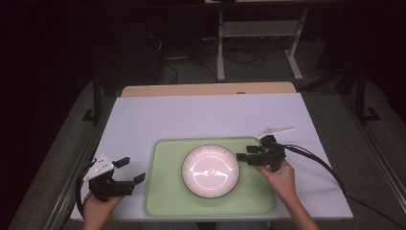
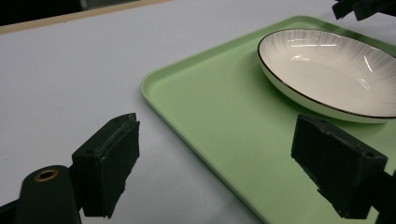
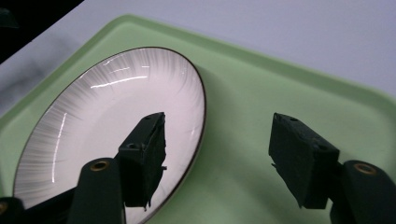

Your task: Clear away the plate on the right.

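So the white table (image 1: pixel 143 120) carries a green tray (image 1: pixel 163 191) in the lower middle of the high view, with a round white plate (image 1: pixel 210 171) lying flat at its centre. The right gripper (image 1: pixel 243 156) gapes wide and empty, straddling the plate's right rim. The left gripper (image 1: pixel 133 170) at lower left is open too, off the tray's edge. No readable writing anywhere.

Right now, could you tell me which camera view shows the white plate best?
The high view: the whole plate sits centred on the green tray. The left gripper view crops its right edge; in the right gripper view a jaw overlaps it.
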